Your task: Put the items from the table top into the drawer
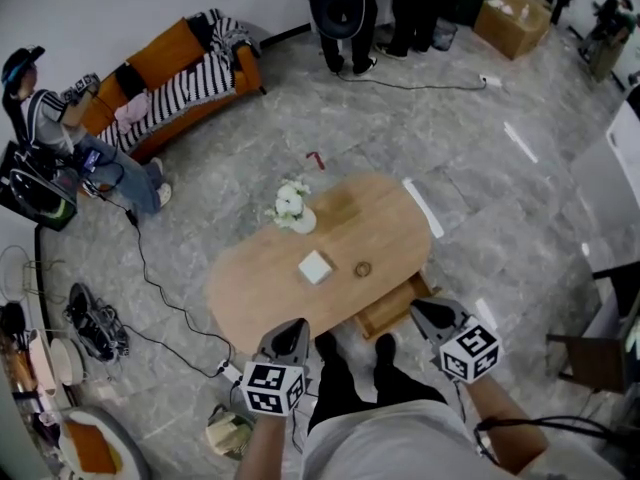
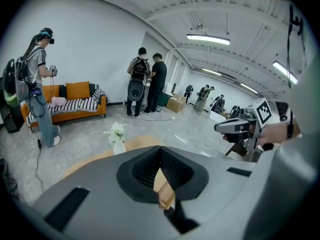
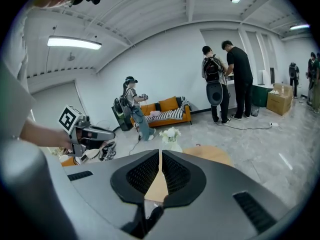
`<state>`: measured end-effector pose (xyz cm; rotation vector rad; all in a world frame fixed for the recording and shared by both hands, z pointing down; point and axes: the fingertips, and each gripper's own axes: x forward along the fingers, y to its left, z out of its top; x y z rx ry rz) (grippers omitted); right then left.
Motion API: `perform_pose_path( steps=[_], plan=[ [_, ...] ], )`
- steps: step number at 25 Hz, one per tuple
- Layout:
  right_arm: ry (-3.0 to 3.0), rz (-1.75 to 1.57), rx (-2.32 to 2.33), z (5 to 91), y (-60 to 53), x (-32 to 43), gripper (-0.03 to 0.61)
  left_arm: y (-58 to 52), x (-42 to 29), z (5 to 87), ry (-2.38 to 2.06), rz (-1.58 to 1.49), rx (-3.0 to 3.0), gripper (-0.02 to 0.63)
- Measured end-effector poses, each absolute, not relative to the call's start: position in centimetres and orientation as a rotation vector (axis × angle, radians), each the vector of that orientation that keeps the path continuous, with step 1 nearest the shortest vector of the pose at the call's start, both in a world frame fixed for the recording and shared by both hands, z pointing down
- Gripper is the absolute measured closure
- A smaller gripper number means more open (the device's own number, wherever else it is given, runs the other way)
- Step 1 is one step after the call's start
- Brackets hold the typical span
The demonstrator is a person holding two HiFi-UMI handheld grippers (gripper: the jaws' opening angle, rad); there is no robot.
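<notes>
An oval wooden table (image 1: 250, 293) carries a white flower vase (image 1: 291, 209), a small white square box (image 1: 316, 266) and a little brown ring-shaped item (image 1: 363, 268). An open wooden drawer (image 1: 392, 308) sticks out from the table's near side. My left gripper (image 1: 293, 326) hovers at the near edge, just short of the white box, jaws shut and empty. To the right, my right gripper (image 1: 420, 309) hangs over the drawer's right end, its jaws also shut on nothing. The vase (image 2: 118, 136) shows beyond the closed left jaws (image 2: 161, 151), and the vase (image 3: 171, 136) beyond the right gripper (image 3: 160, 154).
An orange sofa (image 1: 165, 68) with a striped blanket stands far left, a person (image 1: 50, 128) beside it. Two people (image 1: 345, 13) stand at the back. A black cable (image 1: 160, 288) crosses the floor left of the table. Shoes (image 1: 92, 320) lie at the left, a cardboard box (image 1: 512, 18) far right.
</notes>
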<state>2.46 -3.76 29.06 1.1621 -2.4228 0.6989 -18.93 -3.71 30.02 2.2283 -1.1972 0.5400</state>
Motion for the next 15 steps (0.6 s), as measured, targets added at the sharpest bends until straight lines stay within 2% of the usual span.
perform_pose_path(
  steps=[15],
  plan=[
    [-2.371, 0.836, 1.142, 34.6, -4.3, -2.3, 0.537, -7.2, -19.2, 36.6, -1.100, 0.600, 2.193, 0.612]
  ],
)
